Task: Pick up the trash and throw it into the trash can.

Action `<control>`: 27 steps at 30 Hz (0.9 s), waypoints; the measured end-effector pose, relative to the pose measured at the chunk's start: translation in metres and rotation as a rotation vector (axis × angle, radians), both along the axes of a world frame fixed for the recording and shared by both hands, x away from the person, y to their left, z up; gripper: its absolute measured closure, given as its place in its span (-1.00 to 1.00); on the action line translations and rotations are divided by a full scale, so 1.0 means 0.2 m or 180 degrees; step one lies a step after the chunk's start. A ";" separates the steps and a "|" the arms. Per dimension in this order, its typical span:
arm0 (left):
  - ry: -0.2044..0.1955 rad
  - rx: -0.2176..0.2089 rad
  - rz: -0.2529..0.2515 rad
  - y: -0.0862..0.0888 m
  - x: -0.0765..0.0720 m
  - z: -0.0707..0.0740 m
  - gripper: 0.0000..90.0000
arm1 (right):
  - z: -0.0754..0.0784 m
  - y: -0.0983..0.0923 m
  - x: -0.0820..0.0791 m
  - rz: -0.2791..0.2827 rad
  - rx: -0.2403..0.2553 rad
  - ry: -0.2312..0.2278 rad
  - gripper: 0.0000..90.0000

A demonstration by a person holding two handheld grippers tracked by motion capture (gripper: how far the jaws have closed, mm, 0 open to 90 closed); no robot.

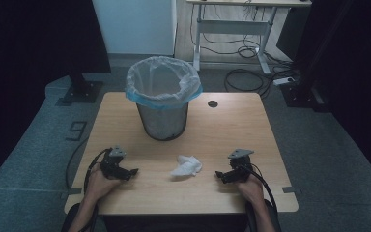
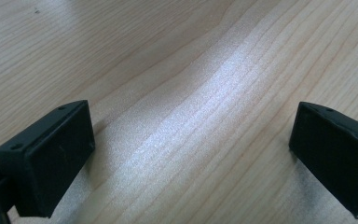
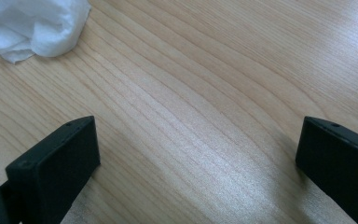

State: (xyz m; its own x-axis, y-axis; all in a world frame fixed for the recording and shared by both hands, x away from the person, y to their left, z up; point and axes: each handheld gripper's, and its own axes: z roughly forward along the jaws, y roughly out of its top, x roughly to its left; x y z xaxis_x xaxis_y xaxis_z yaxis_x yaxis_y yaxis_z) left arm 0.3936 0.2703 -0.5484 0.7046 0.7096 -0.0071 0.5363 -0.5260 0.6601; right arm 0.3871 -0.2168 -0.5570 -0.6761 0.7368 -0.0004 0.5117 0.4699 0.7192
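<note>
Crumpled white tissue [image 1: 186,166] lies on my pale wooden bench [image 1: 232,130], between my left gripper [image 1: 131,172] and right gripper [image 1: 219,175], both with jaws wide, holding nothing. Behind stands a metal mesh bin [image 1: 163,96]; its white liner hides the inside.

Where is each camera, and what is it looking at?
High view: sits above the person's side, looking forward and down at the table, bin and tissue; both forearms, left tool and right tool show.
Left gripper view: rides the left tool, looking down at bare wood between its open jaws.
Right gripper view: rides the right tool, looking at wood and the tissue at top left.
Shared: high and right gripper views both show the tissue.
</note>
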 end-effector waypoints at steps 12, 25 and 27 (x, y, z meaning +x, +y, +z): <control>-0.0003 0.0008 0.0036 -0.01 0.00 0.00 -1.00 | 0.00 0.00 0.00 -0.0015 0.0004 0.0001 -1.00; 0.0084 0.0011 -0.0129 -0.04 0.00 0.02 -0.99 | 0.00 0.00 -0.01 -0.0020 0.0001 0.0003 -1.00; 0.0095 -0.0009 -0.0156 -0.05 0.01 0.02 -0.99 | 0.00 0.00 -0.01 -0.0021 0.0001 0.0003 -1.00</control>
State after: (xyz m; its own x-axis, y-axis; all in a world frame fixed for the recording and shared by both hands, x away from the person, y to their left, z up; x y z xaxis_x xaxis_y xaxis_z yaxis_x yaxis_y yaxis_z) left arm 0.3946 0.2602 -0.5439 0.7379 0.6742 -0.0304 0.5294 -0.5503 0.6457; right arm 0.3857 -0.2172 -0.5569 -0.6713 0.7412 0.0004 0.5154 0.4665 0.7189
